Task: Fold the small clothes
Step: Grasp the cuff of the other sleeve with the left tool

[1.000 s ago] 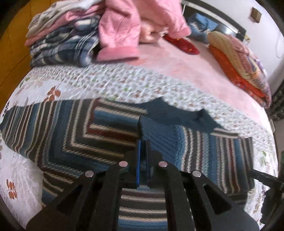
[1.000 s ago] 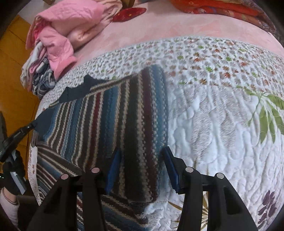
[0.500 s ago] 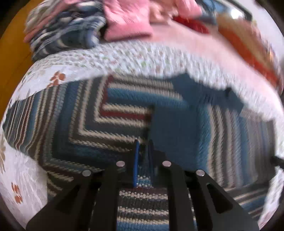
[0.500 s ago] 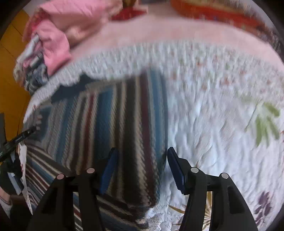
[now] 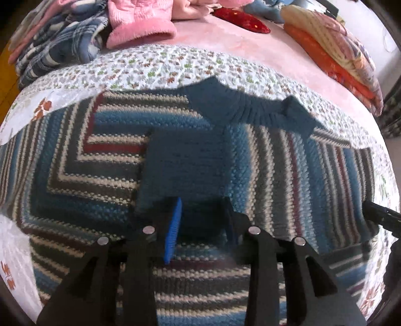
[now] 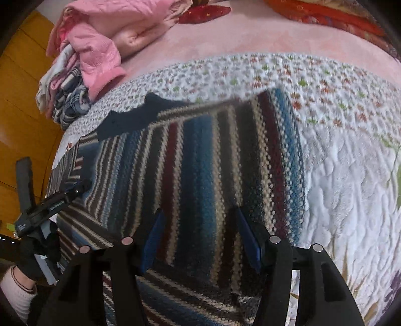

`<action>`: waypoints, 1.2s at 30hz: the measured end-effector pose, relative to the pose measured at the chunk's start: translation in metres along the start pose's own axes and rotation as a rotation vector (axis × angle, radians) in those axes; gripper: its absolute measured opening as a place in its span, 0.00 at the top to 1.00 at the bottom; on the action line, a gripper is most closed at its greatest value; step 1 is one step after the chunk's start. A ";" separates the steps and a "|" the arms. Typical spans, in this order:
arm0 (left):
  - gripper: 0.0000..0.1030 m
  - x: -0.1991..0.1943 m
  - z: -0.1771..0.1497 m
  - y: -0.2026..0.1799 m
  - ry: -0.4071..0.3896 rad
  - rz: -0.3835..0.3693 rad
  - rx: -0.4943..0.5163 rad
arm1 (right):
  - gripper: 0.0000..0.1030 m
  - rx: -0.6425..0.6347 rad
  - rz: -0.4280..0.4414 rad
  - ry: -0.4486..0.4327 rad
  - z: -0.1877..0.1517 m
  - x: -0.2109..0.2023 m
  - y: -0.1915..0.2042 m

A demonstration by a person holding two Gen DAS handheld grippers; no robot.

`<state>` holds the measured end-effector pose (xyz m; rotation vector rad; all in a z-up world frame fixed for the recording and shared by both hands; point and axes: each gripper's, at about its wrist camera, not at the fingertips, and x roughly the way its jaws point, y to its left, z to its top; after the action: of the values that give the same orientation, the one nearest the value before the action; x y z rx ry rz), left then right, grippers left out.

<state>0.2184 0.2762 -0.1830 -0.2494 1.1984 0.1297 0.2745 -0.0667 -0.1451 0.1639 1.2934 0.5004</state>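
A striped sweater (image 5: 288, 175) lies spread flat on a bed, over a white quilt (image 5: 160, 67) printed with small flowers. In the left wrist view the sweater fills the middle of the frame from 9 o'clock to 3 o'clock, with its dark blue collar (image 5: 250, 110) at 12 o'clock of centre, pointing toward the far side of the bed. A sleeve is folded in across the chest, and its plain blue cuff (image 5: 183, 165) lies on the stripes just ahead of the left gripper (image 5: 201, 225).

The left gripper sits low over the sweater at 6 o'clock, and its fingers (image 5: 173, 230) are spread apart with nothing between them but the knit beneath; whether the tips touch the fabric cannot be told. The right gripper (image 6: 200, 233) is likewise released, fingers (image 6: 248, 238) wide, straddling the folded right-hand edge of the sweater near its hem at 6 o'clock of its own view. From that camera the left gripper shows at 9 o'clock, held in a gloved hand (image 6: 37, 250).

Beyond the quilt lies a pink blanket (image 5: 225, 42). A pile of clothes (image 5: 62, 42), pink and blue plaid, sits at 11 o'clock in the left view, well apart from the sweater. A red cushion (image 5: 240, 17) rests at 12 o'clock, and folded orange and patterned bedding (image 5: 333, 57) lies at 2 o'clock.
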 end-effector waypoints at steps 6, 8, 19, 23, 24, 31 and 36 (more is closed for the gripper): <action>0.66 0.005 0.004 -0.005 0.015 0.024 0.027 | 0.37 0.026 -0.021 -0.002 0.000 0.015 0.004; 0.66 0.003 0.008 -0.003 0.029 0.012 0.005 | 0.35 0.011 -0.055 0.006 0.001 0.015 0.012; 0.40 -0.095 0.014 0.146 0.021 0.100 -0.114 | 0.28 0.091 0.003 -0.113 0.016 -0.073 0.069; 0.36 -0.107 -0.009 0.243 0.026 0.171 -0.267 | 0.24 0.132 -0.009 -0.104 0.009 -0.073 0.093; 0.36 -0.106 -0.013 0.258 0.030 0.179 -0.302 | 0.24 0.141 -0.001 -0.090 0.003 -0.068 0.101; 0.37 -0.100 -0.038 0.371 0.064 0.248 -0.476 | 0.24 0.078 -0.059 -0.011 -0.023 -0.029 0.145; 0.37 -0.099 -0.059 0.438 0.035 0.232 -0.661 | 0.24 0.084 -0.072 0.005 -0.026 -0.006 0.154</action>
<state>0.0287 0.6866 -0.1646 -0.6903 1.1873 0.7308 0.2084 0.0624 -0.0869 0.1859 1.3213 0.3858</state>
